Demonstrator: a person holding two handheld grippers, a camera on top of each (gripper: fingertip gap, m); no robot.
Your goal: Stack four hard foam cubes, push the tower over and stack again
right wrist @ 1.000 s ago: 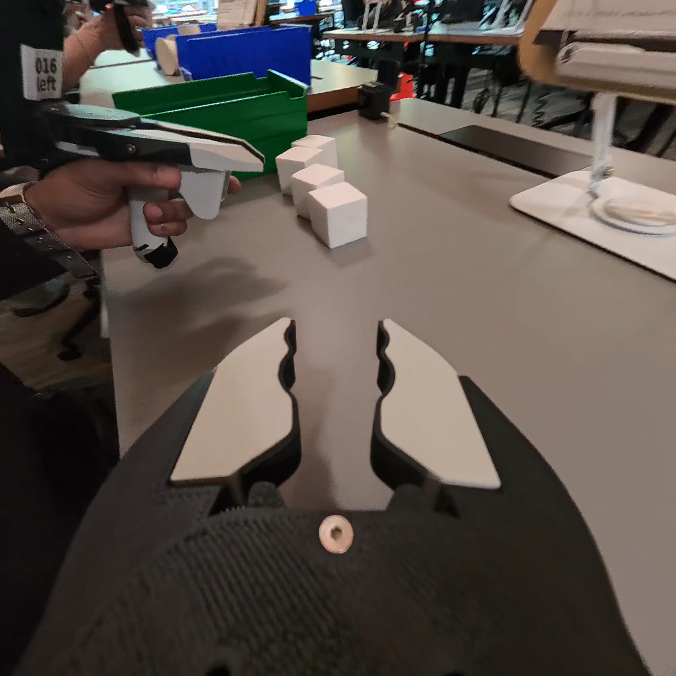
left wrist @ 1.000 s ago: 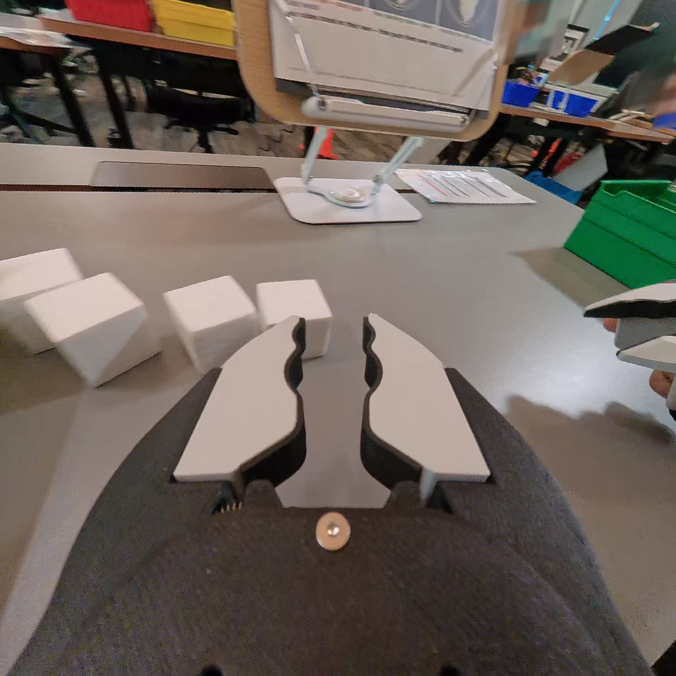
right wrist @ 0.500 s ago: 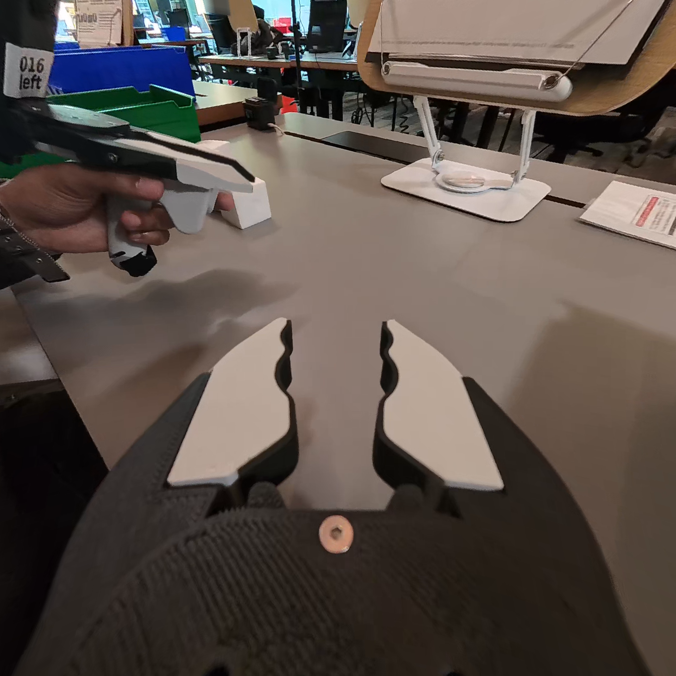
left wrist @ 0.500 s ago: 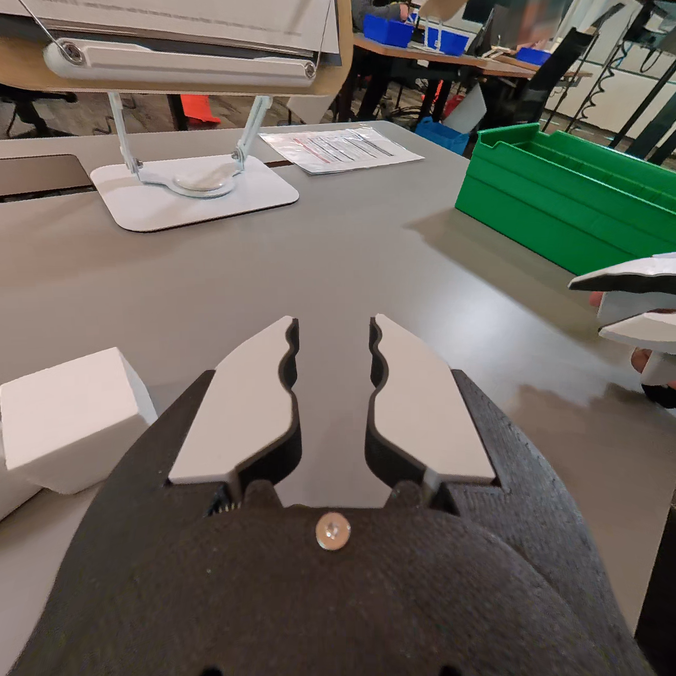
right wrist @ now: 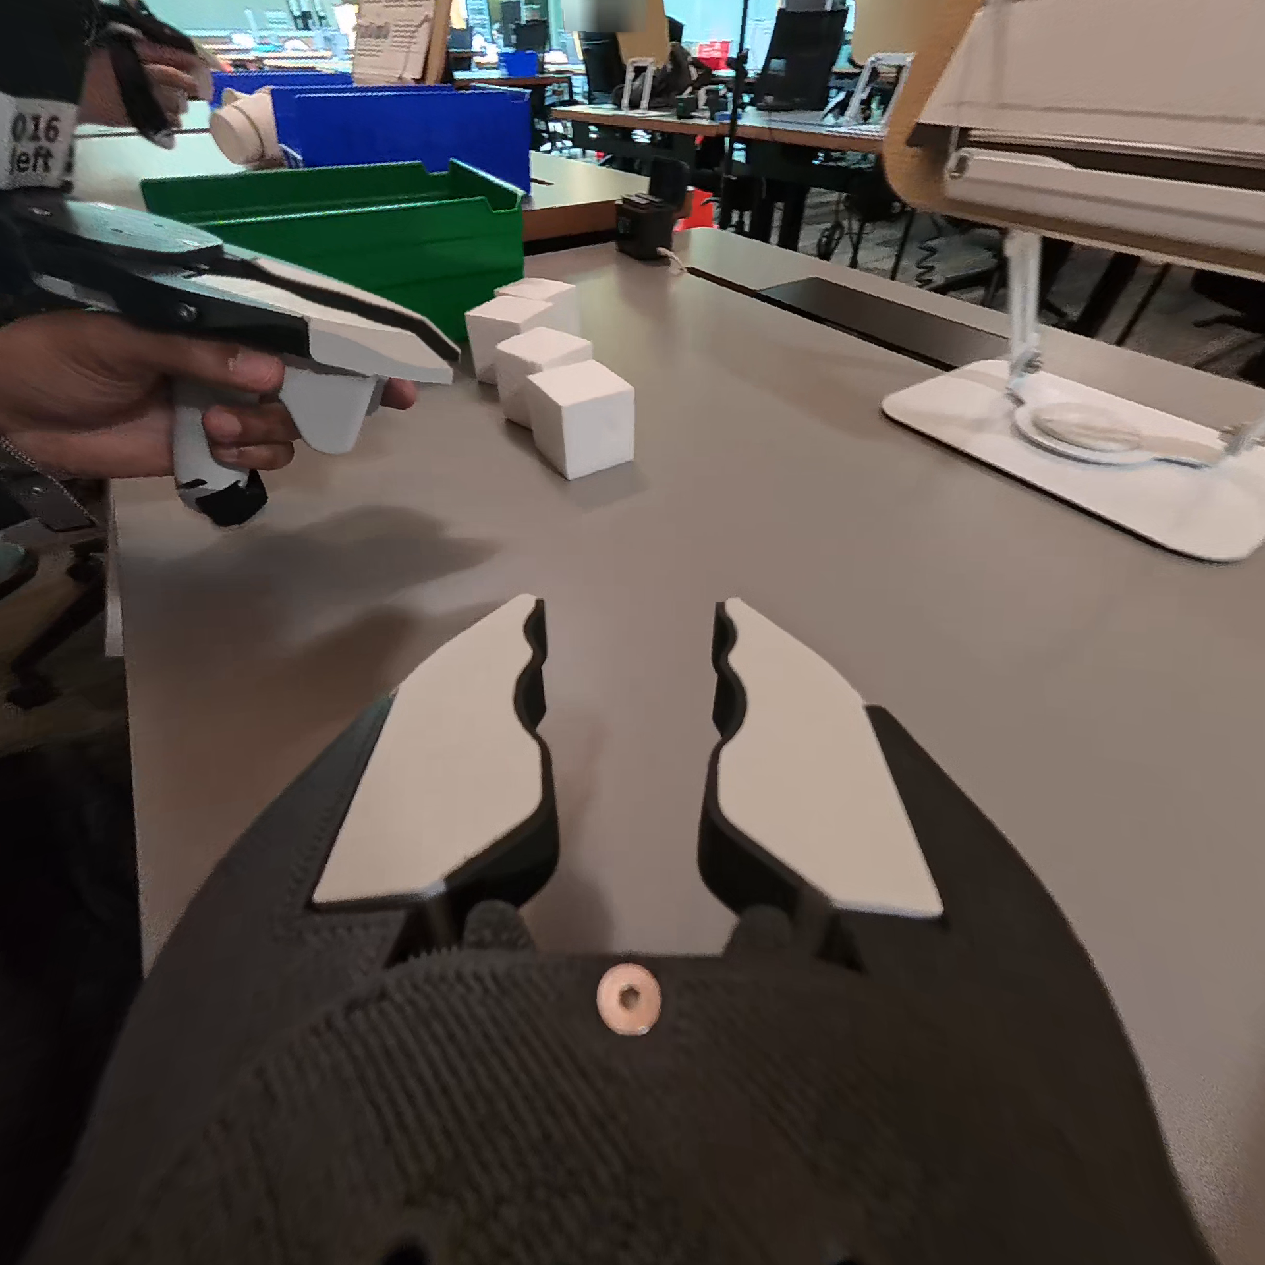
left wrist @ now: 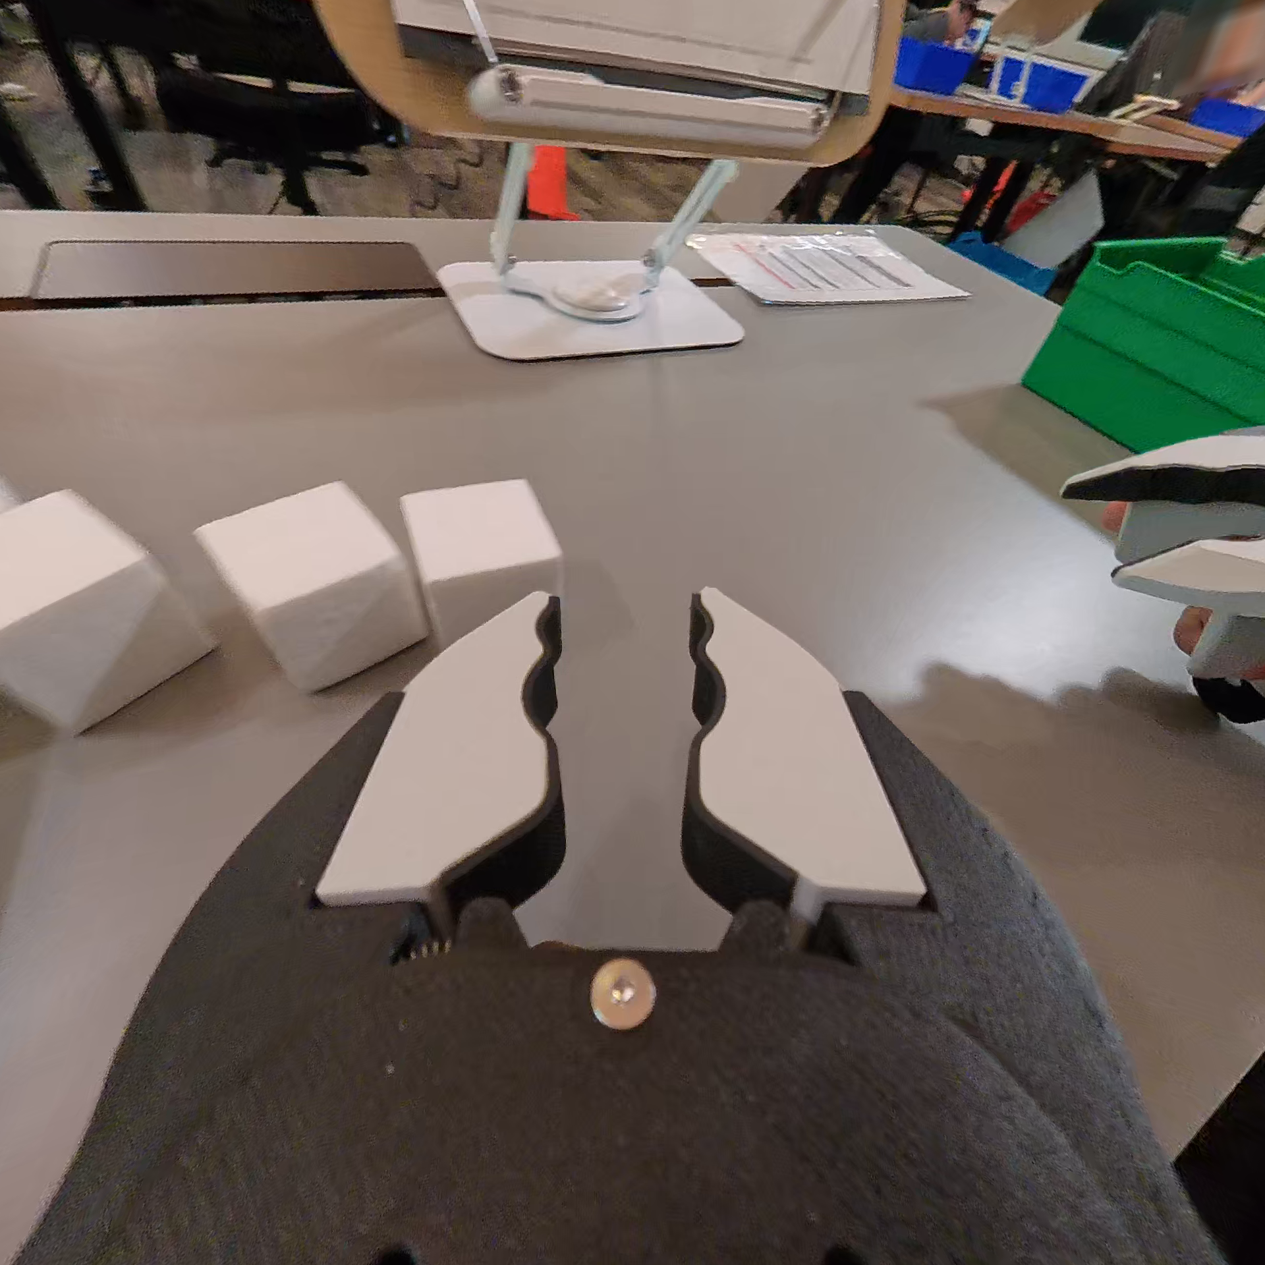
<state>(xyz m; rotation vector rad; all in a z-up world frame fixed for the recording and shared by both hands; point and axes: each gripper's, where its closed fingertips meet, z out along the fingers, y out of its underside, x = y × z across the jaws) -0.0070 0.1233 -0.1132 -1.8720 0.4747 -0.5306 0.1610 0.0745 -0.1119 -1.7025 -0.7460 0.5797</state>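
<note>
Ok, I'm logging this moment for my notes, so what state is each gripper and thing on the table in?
left gripper: open, empty, above the table, tips just right of the nearest block.
right gripper: open, empty, over bare table.
white blocks: resting in a row on the table, untouched.
green bin: standing behind the blocks; contents not visible.
document stand: upright, holding papers.
plastic-sleeved sheet: lying flat.

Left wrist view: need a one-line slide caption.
Open left gripper hovers empty over the grey table, its left fingertip beside the nearest white cube in a row.
</note>
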